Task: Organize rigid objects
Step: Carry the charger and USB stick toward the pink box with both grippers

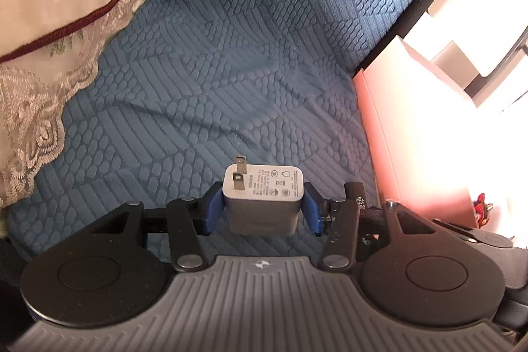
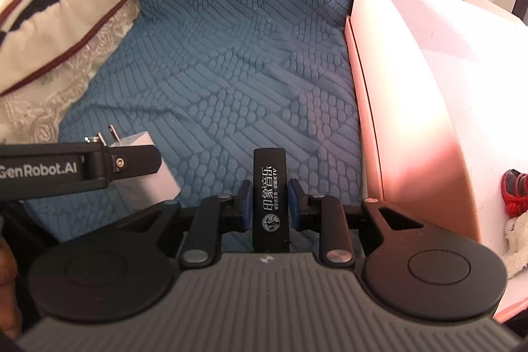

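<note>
Left wrist view: the left gripper (image 1: 263, 208) clamps a white wall charger (image 1: 262, 198) over the blue quilted cover (image 1: 231, 71); the pink box (image 1: 412, 154) at right is washed out by glare, its inside unreadable. Right wrist view: the right gripper (image 2: 268, 203) pinches a black stick (image 2: 270, 200) with white lettering, its lower end hidden. Only here do a red toy (image 2: 514, 192) and something white and fluffy (image 2: 516, 244) show inside the box.
</note>
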The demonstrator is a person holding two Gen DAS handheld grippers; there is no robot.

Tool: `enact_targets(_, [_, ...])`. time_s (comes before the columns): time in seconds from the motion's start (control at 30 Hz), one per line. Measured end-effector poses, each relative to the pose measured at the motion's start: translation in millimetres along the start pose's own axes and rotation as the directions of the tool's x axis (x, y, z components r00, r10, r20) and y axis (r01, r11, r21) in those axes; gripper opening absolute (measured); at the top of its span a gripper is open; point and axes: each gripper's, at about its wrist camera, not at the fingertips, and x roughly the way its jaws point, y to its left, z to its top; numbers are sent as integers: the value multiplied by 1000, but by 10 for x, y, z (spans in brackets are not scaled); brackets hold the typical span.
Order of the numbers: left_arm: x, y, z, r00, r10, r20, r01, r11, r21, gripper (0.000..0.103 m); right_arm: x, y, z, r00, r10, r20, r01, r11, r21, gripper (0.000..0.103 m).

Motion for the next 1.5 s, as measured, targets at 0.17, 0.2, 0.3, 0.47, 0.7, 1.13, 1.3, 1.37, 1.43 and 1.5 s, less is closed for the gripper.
enact_targets(0.17, [4,-56,6,1000,-3,6,3,1000,24,56,-93,20,4,1000,-31,3,31,999,-42,26])
enact_targets(0.2, [-3,-62,9,1000,0,8,0,1000,26,56,-107,4,-2,1000,-23,2,23,999,-34,26])
enact_targets(0.3, [-53,-61,21,1000,-17,9,17,1000,22,56,-168,-33,-21,1000,-5,10,5,1000,-13,26])
enact_targets(0.47, [-192,-156,51,999,-44,24,43,997,60,56,-315,-68,-29,999,11,31,-11,1000,3,26])
enact_targets(0.7, [-398,-362,147,994,-84,66,77,992,103,56,-589,-224,51,997,26,73,-27,999,20,26])
enact_targets(1.13, [-655,-946,399,980,-145,138,129,984,123,56,-1097,-573,364,982,21,188,-20,1000,-10,26])
enact_targets(1.3, [-705,-1130,523,975,-155,157,137,983,120,56,-1251,-761,516,973,17,230,-17,1000,-4,26])
enact_targets(1.37, [-730,-1204,559,974,-159,163,140,983,119,56,-1316,-834,568,968,11,251,-11,1000,-2,26])
enact_targets(1.43, [-740,-1293,589,972,-164,171,145,982,120,56,-1383,-918,608,963,9,269,-11,1000,4,26])
enact_targets(1.5, [-742,-1383,614,970,-169,177,149,981,123,56,-1434,-1003,632,959,8,282,-11,1000,11,26])
